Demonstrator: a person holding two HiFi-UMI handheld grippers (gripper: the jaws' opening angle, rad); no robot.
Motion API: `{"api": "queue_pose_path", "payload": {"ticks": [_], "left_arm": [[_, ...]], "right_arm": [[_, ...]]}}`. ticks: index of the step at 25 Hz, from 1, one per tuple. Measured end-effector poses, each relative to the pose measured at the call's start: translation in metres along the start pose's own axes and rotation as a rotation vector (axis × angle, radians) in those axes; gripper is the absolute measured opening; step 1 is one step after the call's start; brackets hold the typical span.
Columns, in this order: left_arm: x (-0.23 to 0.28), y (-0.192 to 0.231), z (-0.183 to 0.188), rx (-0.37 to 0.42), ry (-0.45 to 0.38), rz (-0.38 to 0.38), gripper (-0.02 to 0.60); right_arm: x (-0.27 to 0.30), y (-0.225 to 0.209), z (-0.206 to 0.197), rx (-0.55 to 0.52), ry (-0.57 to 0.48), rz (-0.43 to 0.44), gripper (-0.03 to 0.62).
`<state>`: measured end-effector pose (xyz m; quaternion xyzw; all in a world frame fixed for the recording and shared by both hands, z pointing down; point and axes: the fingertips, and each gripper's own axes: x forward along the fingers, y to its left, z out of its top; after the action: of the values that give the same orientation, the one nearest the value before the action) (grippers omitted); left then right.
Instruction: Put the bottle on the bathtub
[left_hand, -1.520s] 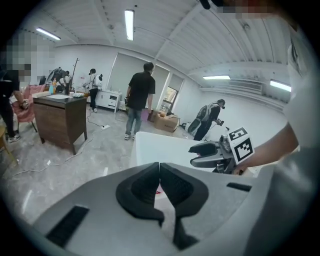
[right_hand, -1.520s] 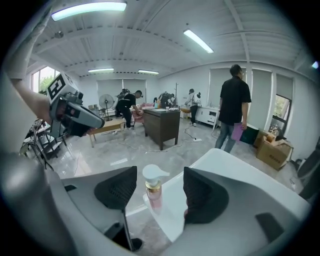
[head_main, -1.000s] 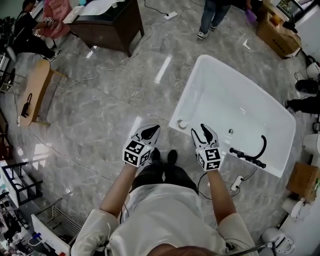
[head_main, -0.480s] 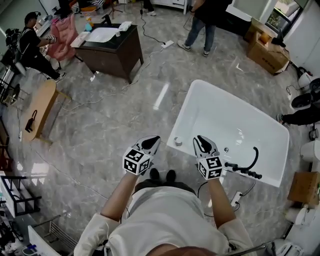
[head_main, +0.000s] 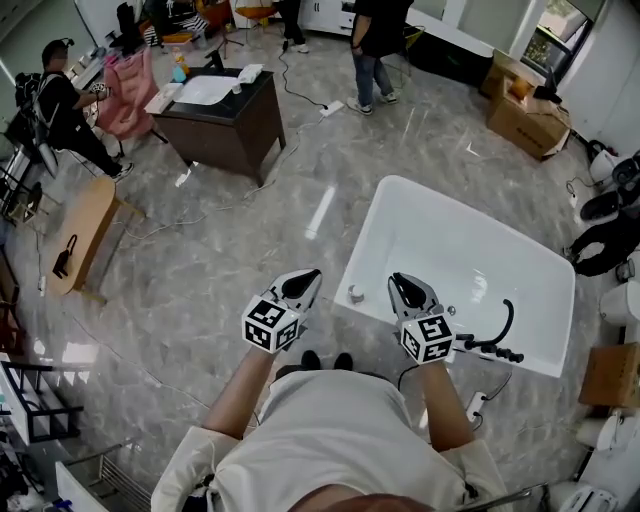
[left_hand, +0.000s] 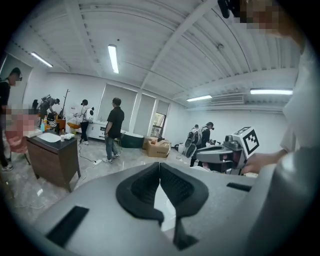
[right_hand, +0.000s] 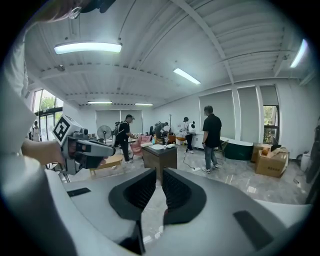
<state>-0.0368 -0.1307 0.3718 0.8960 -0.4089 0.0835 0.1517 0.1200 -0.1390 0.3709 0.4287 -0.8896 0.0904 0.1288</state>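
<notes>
The white bathtub (head_main: 392, 206) stands on the marble floor right of centre in the head view. My left gripper (head_main: 308, 276) is held over the floor just left of the tub's near corner, jaws shut and empty. My right gripper (head_main: 397, 282) hovers over the tub's near rim, also shut on nothing. In the left gripper view the left gripper (left_hand: 160, 168) points level into the room, with the right gripper (left_hand: 235, 149) beside it. In the right gripper view the right gripper (right_hand: 160, 174) faces the dark desk (right_hand: 161, 155). Small items that may include a bottle (head_main: 181, 69) stand on that desk.
A black hand shower and hose (head_main: 497, 345) lie on the tub's near right rim. The dark desk (head_main: 226, 115) stands far left, with a wooden bench (head_main: 75, 225) at the left edge. Several people stand around the room. Cardboard boxes (head_main: 528, 125) and cables lie on the floor.
The head view has tilted up, so the tub and floor sit lower in frame and more of the room shows. Both grippers stay shut, side by side at the tub's near corner.
</notes>
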Motion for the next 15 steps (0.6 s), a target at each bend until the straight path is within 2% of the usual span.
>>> {"api": "queue_pose_path", "payload": {"ticks": [7, 15], "left_arm": [[-0.016, 0.004, 0.014, 0.017, -0.035, 0.012, 0.009], [-0.020, 0.007, 0.010, 0.010, -0.032, 0.009, 0.009]], "right_arm": [[-0.019, 0.000, 0.017, 0.023, -0.049, -0.016, 0.043], [-0.029, -0.004, 0.019, 0.056, -0.073, -0.041, 0.032]]}}
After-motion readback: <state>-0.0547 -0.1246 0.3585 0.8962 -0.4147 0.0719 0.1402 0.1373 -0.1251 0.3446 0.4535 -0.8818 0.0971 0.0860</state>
